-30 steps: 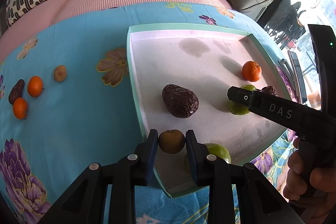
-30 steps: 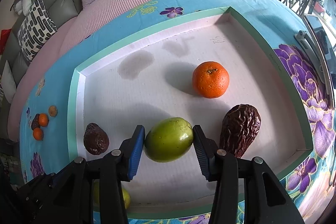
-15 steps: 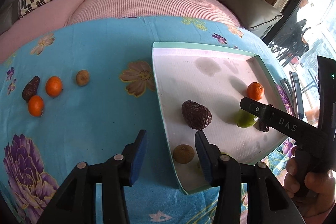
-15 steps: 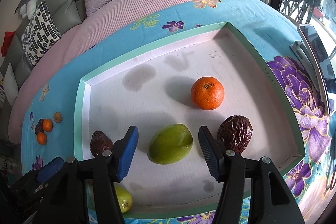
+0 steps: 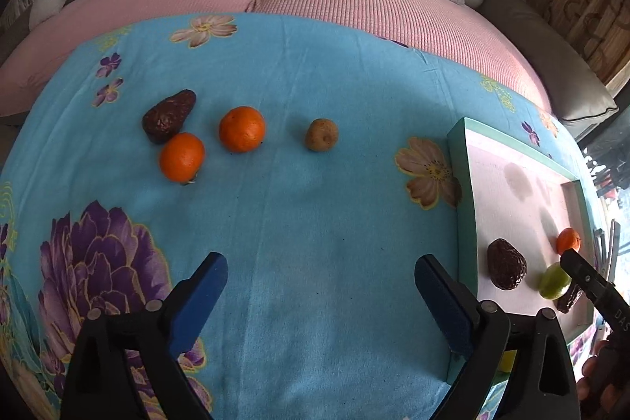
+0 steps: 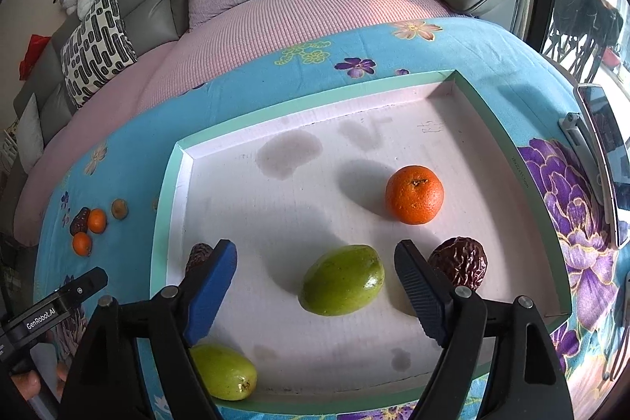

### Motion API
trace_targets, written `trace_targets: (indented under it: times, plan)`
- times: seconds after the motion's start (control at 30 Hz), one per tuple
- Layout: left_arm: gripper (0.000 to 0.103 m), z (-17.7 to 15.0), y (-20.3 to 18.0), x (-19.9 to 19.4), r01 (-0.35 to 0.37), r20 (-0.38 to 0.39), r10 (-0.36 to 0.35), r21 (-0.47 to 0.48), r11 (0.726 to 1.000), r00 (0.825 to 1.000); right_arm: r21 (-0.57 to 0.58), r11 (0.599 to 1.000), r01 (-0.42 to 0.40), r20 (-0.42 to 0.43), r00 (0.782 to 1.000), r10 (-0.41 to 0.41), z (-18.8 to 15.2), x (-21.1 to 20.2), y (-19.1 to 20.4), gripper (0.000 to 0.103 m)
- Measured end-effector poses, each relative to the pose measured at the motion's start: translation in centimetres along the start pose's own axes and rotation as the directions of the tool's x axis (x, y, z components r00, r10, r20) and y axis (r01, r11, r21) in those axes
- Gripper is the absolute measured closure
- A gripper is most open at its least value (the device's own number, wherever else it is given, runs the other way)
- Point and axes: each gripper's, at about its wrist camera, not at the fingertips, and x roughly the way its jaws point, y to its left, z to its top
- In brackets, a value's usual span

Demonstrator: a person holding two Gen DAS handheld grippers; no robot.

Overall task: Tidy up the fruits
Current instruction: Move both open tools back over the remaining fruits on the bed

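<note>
Now the green fruit (image 6: 341,280) lies free on the white floor of the tray (image 6: 508,144), between the orange (image 6: 414,194) and a wrinkled dark fruit (image 6: 458,262), with a second green fruit (image 6: 224,371) near the tray's front edge. A second ago the right claw (image 6: 315,288) was pinching it; the claw has since let go and drawn back, its jaws spread wide to either side of the fruit, touching nothing. That placement looks finished. The left claw (image 5: 319,296) has likewise left the small brown fruit it was holding in the tray and swung out over the blue flowered tabletop (image 5: 315,223), wide open and empty. Ahead of it, well apart from the tray, wait four loose fruits: a brown round fruit (image 5: 321,134), two oranges (image 5: 241,128) and a dark wrinkled one (image 5: 168,116), probably next to collect.
</note>
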Motion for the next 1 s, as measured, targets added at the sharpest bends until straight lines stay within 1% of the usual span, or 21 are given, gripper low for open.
trace_targets:
  times: [0.13,0.23,0.33,0.37,0.5,0.7,0.87,0.93,1.0]
  plan:
    - [0.0,-0.1,0.4,0.2,-0.003,-0.002,0.003,-0.01,1.0,1.0,-0.03,0.999,-0.011,0.001,1.0,0.011,-0.1,0.2,0.6,0.019]
    - [0.0,0.0,0.2,0.2,-0.009,0.006,0.009,-0.004,1.0,1.0,-0.051,0.998,-0.023,0.013,1.0,0.024,-0.2,0.0,1.0,0.019]
    - [0.0,0.1,0.1,0.1,-0.021,0.015,0.021,0.002,1.0,1.0,-0.065,0.998,-0.019,0.026,0.999,0.021,-0.2,0.0,1.3,0.013]
    - [0.0,0.1,0.2,0.1,-0.023,0.017,0.023,0.001,1.0,1.0,-0.068,0.997,-0.021,0.028,0.999,0.023,-0.2,-0.1,1.4,0.006]
    - [0.0,0.2,0.7,-0.1,-0.028,0.022,0.028,-0.007,1.0,0.999,-0.077,0.996,-0.037,0.045,0.998,0.04,-0.2,-0.2,1.6,0.005]
    - [0.0,0.6,1.5,-0.9,-0.091,0.065,0.091,0.005,0.996,0.994,-0.126,0.99,-0.056,0.068,0.996,0.065,-0.4,-0.5,2.7,0.005]
    - [0.0,1.1,3.2,-1.7,-0.119,0.093,0.121,-0.022,0.993,0.988,-0.164,0.983,-0.077,0.081,0.992,0.092,-0.7,-0.4,3.8,0.005]
    - [0.0,1.3,3.9,-2.1,-0.141,0.11,0.144,-0.033,0.989,0.983,-0.181,0.98,-0.085,0.087,0.991,0.102,-0.9,-0.3,4.2,0.005]
    - [0.0,1.6,4.4,-2.5,-0.175,0.137,0.179,-0.038,0.984,0.974,-0.197,0.977,-0.081,0.081,0.992,0.099,-1.0,-0.1,4.7,0.005]
